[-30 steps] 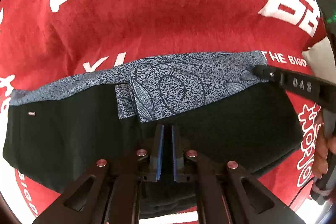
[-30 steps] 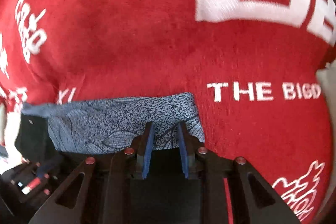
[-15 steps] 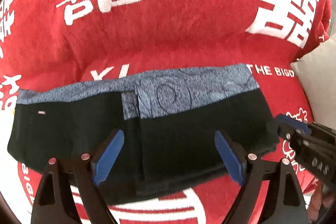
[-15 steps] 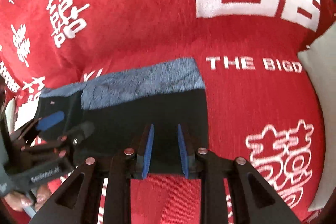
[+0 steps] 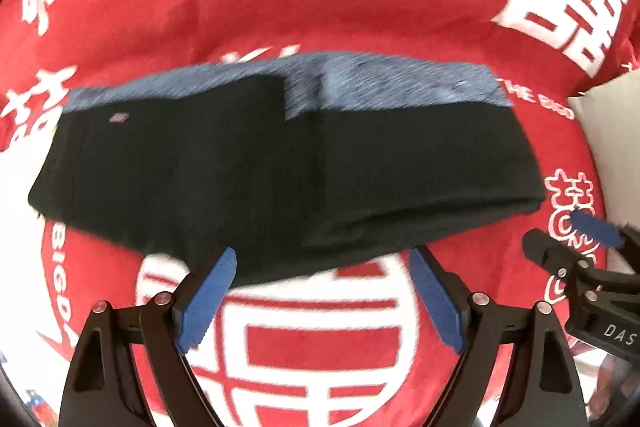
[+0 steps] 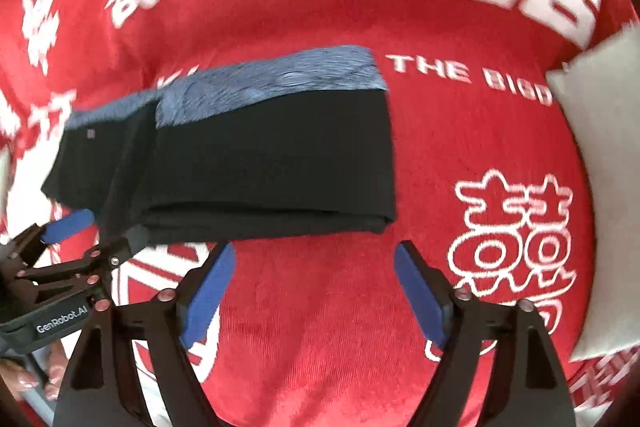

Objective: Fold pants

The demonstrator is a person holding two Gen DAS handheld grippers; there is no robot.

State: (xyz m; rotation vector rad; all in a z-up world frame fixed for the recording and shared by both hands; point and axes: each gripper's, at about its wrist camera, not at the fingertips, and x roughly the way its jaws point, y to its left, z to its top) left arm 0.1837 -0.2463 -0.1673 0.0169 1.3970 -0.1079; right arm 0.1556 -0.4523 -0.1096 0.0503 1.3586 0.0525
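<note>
The pants (image 5: 280, 163) lie folded into a black oblong on the red blanket, with a blue-grey patterned band along their far edge. My left gripper (image 5: 323, 259) hovers just before their near edge, open, with nothing between its blue pads. The right wrist view shows the same pants (image 6: 260, 163) up and to the left of my right gripper (image 6: 315, 251). Its jaws are opening over bare blanket, holding nothing. Each gripper shows in the other's view: the right gripper (image 5: 564, 233) at the pants' right end, the left gripper (image 6: 102, 231) at their near left corner.
A red blanket (image 5: 320, 7) with large white characters and lettering covers the whole surface. A white cushion (image 6: 600, 187) lies at the right edge, also seen as the cushion (image 5: 600, 131) in the left wrist view. A person's fingers (image 6: 24, 379) show at the lower left.
Both grippers let go of the pants, spread their jaws and drew back and up from them. The pants now lie flat and folded, farther away in both views.
</note>
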